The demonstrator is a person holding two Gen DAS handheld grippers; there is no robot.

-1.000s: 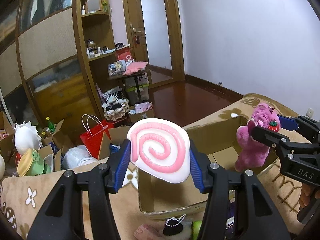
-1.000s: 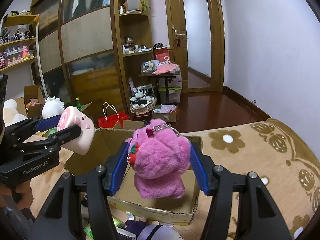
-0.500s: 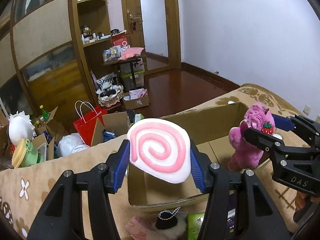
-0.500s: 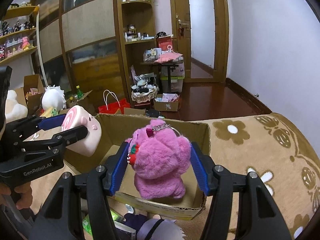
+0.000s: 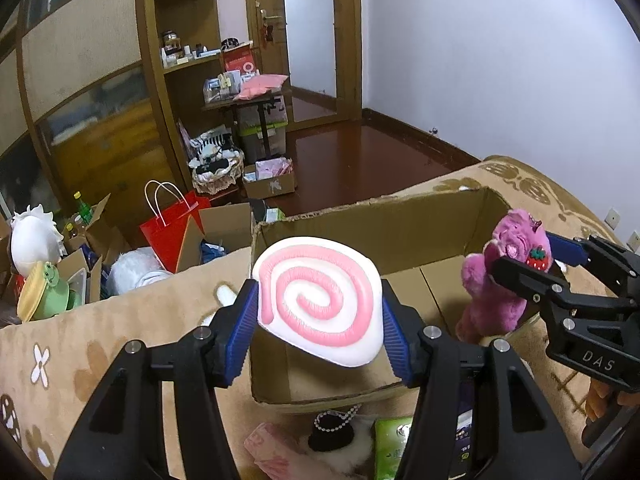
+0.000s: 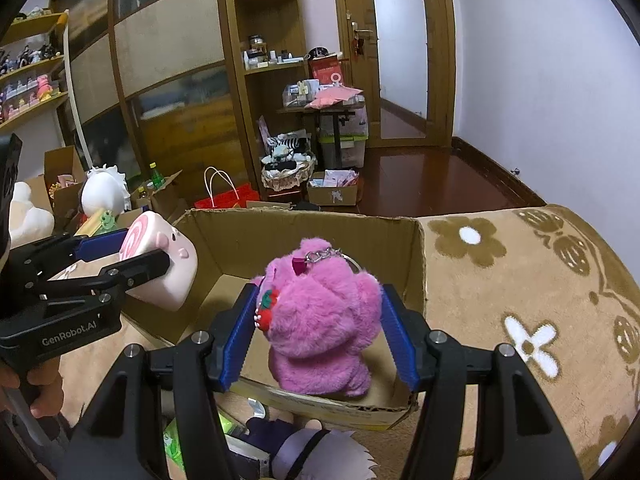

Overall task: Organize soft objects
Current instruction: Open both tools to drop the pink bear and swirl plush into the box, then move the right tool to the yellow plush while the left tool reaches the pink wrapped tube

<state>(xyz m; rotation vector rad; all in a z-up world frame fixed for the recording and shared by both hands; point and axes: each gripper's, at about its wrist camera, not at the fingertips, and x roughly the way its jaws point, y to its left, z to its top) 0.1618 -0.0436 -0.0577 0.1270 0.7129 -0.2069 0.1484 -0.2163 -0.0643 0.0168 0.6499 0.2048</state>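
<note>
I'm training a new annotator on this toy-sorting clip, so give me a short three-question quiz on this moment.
1. True or false: the left claw carries the pink spiral squishy.
2. What does the right claw carry?
A. a green frog toy
B. the pink plush keychain
C. a red bag
3. Fill in: both toys hang over the open ___.

Key:
1. True; its pads sit at the squishy's sides, though the jaws are opening.
2. B.
3. cardboard box, which stands on the flowered blanket.
</note>
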